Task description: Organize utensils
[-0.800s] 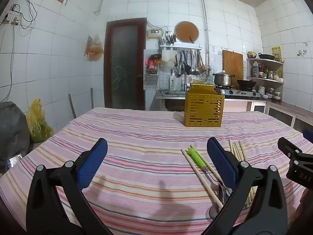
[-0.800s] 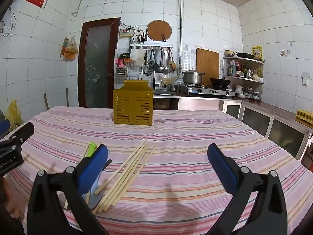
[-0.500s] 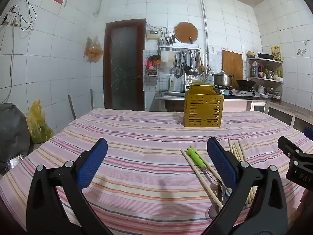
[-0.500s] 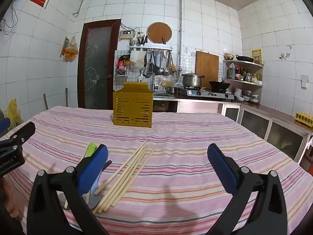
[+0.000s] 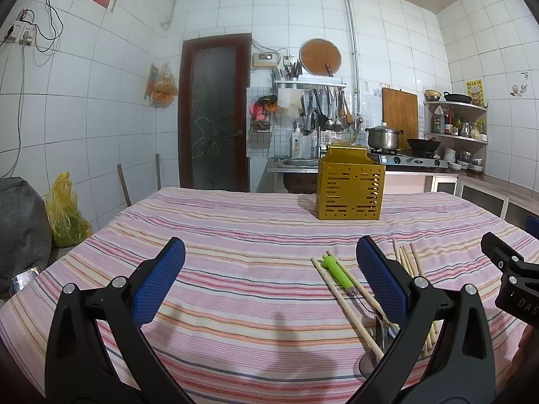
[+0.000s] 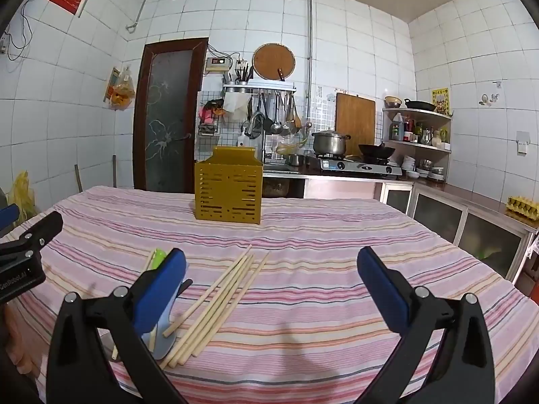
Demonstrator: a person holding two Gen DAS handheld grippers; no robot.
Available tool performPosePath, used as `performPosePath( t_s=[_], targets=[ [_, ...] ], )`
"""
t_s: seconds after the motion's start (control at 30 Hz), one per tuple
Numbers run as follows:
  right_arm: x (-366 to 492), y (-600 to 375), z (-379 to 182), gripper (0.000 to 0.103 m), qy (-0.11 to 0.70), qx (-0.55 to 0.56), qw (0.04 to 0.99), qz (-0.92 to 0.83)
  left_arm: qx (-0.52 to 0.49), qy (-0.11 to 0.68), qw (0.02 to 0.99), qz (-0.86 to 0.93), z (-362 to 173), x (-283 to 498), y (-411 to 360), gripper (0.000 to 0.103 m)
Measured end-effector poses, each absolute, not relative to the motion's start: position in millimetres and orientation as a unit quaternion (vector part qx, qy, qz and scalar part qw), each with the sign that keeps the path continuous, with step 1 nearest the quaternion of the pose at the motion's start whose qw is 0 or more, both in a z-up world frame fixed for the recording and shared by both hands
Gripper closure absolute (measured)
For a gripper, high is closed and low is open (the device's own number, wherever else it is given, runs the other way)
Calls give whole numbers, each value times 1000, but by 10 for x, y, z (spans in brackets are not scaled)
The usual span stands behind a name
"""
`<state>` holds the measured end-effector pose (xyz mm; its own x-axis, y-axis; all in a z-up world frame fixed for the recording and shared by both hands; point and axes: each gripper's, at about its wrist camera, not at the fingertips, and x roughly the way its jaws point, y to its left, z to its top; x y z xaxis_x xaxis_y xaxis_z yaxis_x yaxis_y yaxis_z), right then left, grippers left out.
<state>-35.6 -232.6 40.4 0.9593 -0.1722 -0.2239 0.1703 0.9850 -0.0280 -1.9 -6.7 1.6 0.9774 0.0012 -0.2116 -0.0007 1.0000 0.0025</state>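
A yellow slotted utensil holder (image 5: pixel 350 187) (image 6: pixel 229 188) stands upright far back on the striped tablecloth. Loose wooden chopsticks (image 6: pixel 219 299) (image 5: pixel 347 299) lie in a bundle on the cloth near me, beside a green-handled utensil (image 5: pixel 338 271) (image 6: pixel 158 257) and a pale spoon (image 6: pixel 163 333). My left gripper (image 5: pixel 269 279) hovers open over bare cloth, left of the utensils. My right gripper (image 6: pixel 271 282) is open too, its left finger (image 6: pixel 158 289) over the spoon and green handle, the chopsticks just inside it. Nothing is held.
The striped tablecloth (image 5: pixel 235 235) covers a wide table. Each gripper shows at the edge of the other's view: the right one (image 5: pixel 512 279), the left one (image 6: pixel 23 256). A kitchen counter with a pot (image 6: pixel 330 143) and stove lies behind; a yellow bag (image 5: pixel 65 212) sits left.
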Motion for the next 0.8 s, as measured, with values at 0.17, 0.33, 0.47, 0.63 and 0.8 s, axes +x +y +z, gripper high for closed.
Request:
performPosePath(
  t_s=[0.17, 0.33, 0.47, 0.63, 0.8],
  targets=[
    [-346, -2315, 391, 4, 113, -5, 990, -87, 1, 106, 994, 0, 8, -31, -26, 5],
    [-355, -2312, 389, 4, 113, -5, 990, -87, 1, 106, 994, 0, 13, -30, -27, 5],
    [-354, -2316, 381, 4, 110, -7, 990, -90, 1, 106, 994, 0, 12, -31, -27, 5],
    [-359, -2322, 385, 4, 107, -8, 990, -91, 2, 105, 994, 0, 12, -32, -30, 5],
    [-358, -2313, 381, 4, 108, -7, 990, -91, 1, 106, 994, 0, 16, -30, -29, 5]
  ],
)
